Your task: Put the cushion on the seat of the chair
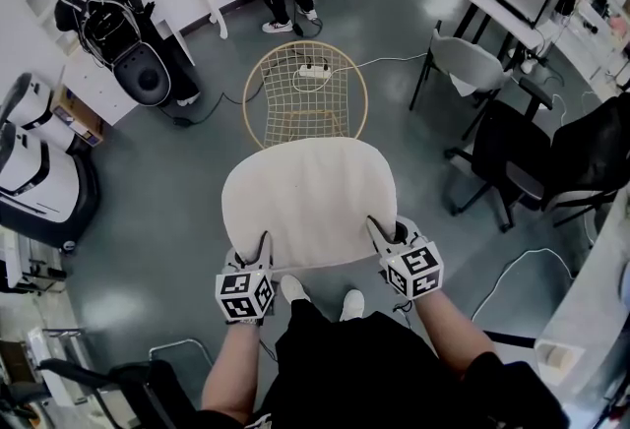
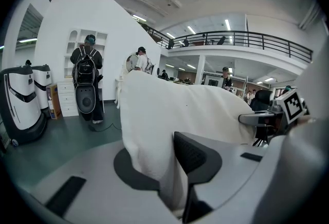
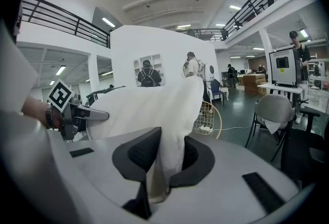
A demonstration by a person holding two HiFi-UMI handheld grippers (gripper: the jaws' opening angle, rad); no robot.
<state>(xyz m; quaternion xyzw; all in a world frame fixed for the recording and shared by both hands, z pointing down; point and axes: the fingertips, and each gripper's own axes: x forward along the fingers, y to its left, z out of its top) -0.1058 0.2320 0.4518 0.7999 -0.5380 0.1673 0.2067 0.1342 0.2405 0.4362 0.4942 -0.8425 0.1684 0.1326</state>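
With the left claw [image 1: 254,252] and right claw [image 1: 386,232] both clamped on the cushion [image 1: 310,201], we should hold it level and lower it centred over the chair [image 1: 295,112].

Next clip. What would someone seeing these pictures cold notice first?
The big white cushion fills the middle of the head view. It is held off the ground by its near edge, with the left gripper and the right gripper each clamped on a corner. Just beyond it, a round gold wire chair stands on the grey-green floor, its seat bare.
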